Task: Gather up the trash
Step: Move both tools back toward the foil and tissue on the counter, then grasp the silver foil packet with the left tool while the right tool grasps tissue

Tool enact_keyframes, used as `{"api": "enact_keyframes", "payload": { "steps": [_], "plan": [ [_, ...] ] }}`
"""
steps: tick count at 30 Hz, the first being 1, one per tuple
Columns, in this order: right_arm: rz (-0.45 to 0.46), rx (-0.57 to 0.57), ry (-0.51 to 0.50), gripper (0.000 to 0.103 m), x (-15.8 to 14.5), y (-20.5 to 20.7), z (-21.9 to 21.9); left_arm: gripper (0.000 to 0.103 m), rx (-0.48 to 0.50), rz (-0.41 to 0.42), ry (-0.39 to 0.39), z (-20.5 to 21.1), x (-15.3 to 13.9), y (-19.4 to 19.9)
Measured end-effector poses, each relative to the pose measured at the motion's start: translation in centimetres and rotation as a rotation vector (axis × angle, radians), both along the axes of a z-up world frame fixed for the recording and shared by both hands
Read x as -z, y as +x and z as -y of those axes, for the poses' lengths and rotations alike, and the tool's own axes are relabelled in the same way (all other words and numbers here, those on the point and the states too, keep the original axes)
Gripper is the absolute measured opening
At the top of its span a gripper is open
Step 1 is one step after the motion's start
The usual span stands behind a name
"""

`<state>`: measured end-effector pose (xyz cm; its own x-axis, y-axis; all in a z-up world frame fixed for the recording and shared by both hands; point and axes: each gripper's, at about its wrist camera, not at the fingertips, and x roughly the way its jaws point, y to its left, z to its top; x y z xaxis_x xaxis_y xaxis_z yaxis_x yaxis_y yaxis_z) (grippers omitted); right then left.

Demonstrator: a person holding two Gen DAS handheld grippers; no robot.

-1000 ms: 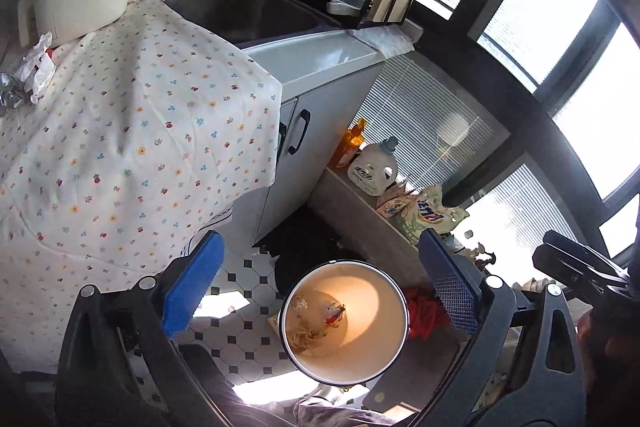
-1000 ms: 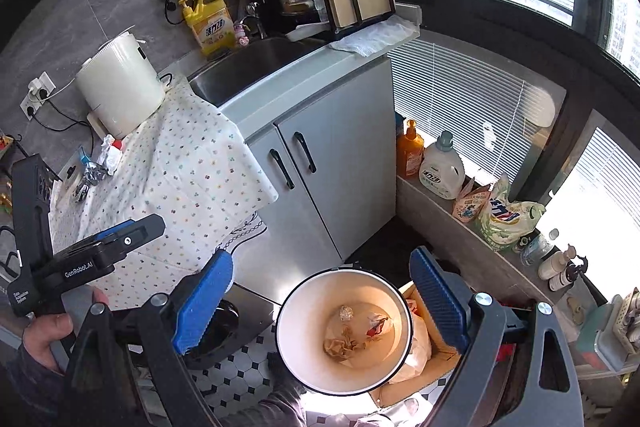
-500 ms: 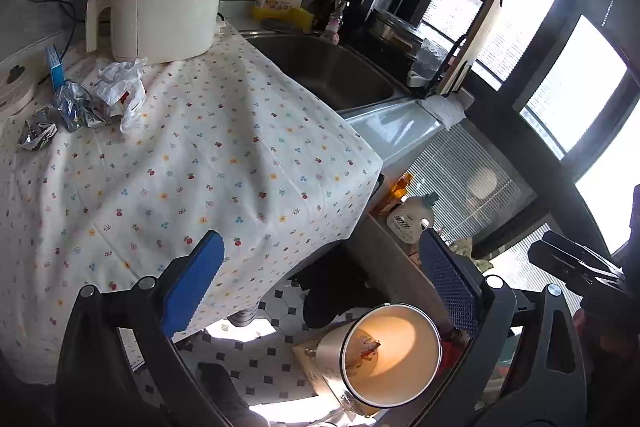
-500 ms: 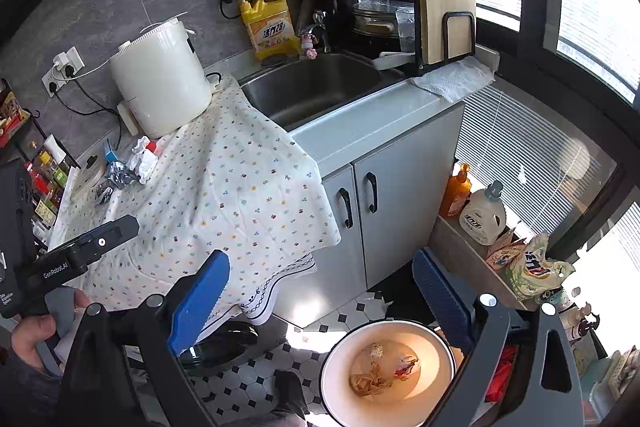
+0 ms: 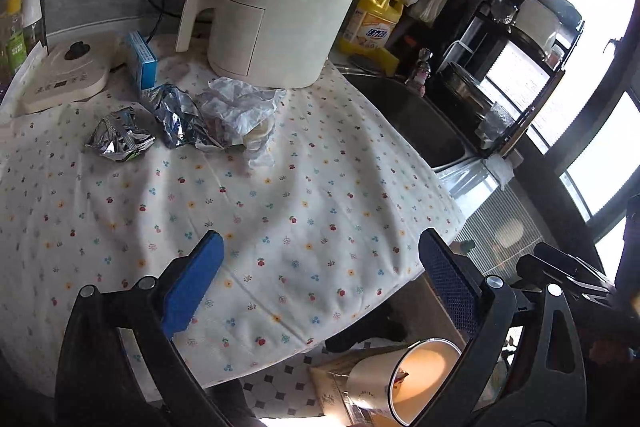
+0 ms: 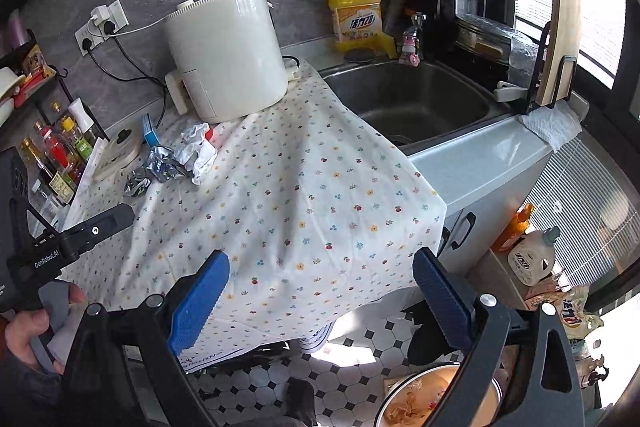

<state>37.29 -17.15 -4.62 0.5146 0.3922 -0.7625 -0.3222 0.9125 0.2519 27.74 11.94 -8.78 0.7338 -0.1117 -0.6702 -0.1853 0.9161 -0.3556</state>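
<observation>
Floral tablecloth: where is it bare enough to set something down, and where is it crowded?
Bare: the tablecloth between the open left gripper and the trash. Crowded: at the back, foil wrappers, crumpled plastic and blue box beside the white appliance.

Heads up, your trash bin is cut off by the bottom edge and half hidden behind your right gripper. The stuff inside it is too blurry to identify. Whatever's under the white crumpled wrapper stays hidden too.
</observation>
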Motion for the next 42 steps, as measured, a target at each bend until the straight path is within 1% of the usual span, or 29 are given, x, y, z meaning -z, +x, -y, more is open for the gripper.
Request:
{"api": "enact_keyframes", "payload": {
  "steps": [5,9,13,18,20,24,28,31,32,33,36,39,40,41,42],
  "plan": [
    [0.0,-0.032,0.014,0.091,0.2,1.6,-4.8,0.097,-0.033,-0.012,0.005,-4.5,0.4,0.6],
    [-0.012,-0.06,0.035,0.08,0.4,2.7,-8.1,0.097,-0.058,-0.021,0.017,-7.9,0.8,1.3],
    [-0.027,-0.085,0.041,0.079,0.8,3.8,-10.9,0.097,-0.097,-0.029,0.01,-11.5,1.4,2.0],
    [-0.05,-0.12,0.043,0.07,1.2,5.3,-14.0,0.097,-0.155,-0.042,0.001,-15.5,2.3,2.9],
    [-0.059,-0.132,0.046,0.068,1.4,6.0,-15.1,0.097,-0.171,-0.049,-0.005,-16.8,2.7,3.3],
    [-0.066,-0.152,0.05,0.064,1.8,7.3,-17.2,0.096,-0.189,-0.064,-0.006,-18.9,3.4,4.1],
    [-0.075,-0.168,0.055,0.062,2.0,8.8,-19.2,0.093,-0.203,-0.079,-0.015,-20.7,4.0,5.1],
    [-0.087,-0.18,0.06,0.062,2.5,9.7,-20.7,0.093,-0.199,-0.095,-0.013,-21.5,4.5,5.9],
    [-0.093,-0.185,0.06,0.06,2.8,10.1,-21.2,0.093,-0.195,-0.102,-0.015,-21.7,4.7,6.2],
    [-0.103,-0.188,0.06,0.055,3.2,10.4,-21.7,0.093,-0.192,-0.108,-0.019,-21.8,5.0,6.5],
    [-0.144,-0.195,0.061,0.053,4.3,11.4,-23.1,0.091,-0.185,-0.128,-0.025,-21.9,5.7,7.1],
    [-0.135,-0.192,0.05,0.053,4.6,12.4,-24.3,0.084,-0.174,-0.144,-0.019,-21.8,6.4,7.6],
    [-0.128,-0.19,0.047,0.053,4.5,12.8,-24.6,0.076,-0.172,-0.151,-0.019,-21.8,6.6,7.7],
    [-0.119,-0.189,0.047,0.053,4.4,13.2,-24.9,0.064,-0.168,-0.158,-0.025,-21.9,6.8,7.7],
    [-0.111,-0.187,0.045,0.053,4.3,13.7,-25.1,0.057,-0.167,-0.158,-0.034,-22.1,6.9,7.8]
  ]
}}
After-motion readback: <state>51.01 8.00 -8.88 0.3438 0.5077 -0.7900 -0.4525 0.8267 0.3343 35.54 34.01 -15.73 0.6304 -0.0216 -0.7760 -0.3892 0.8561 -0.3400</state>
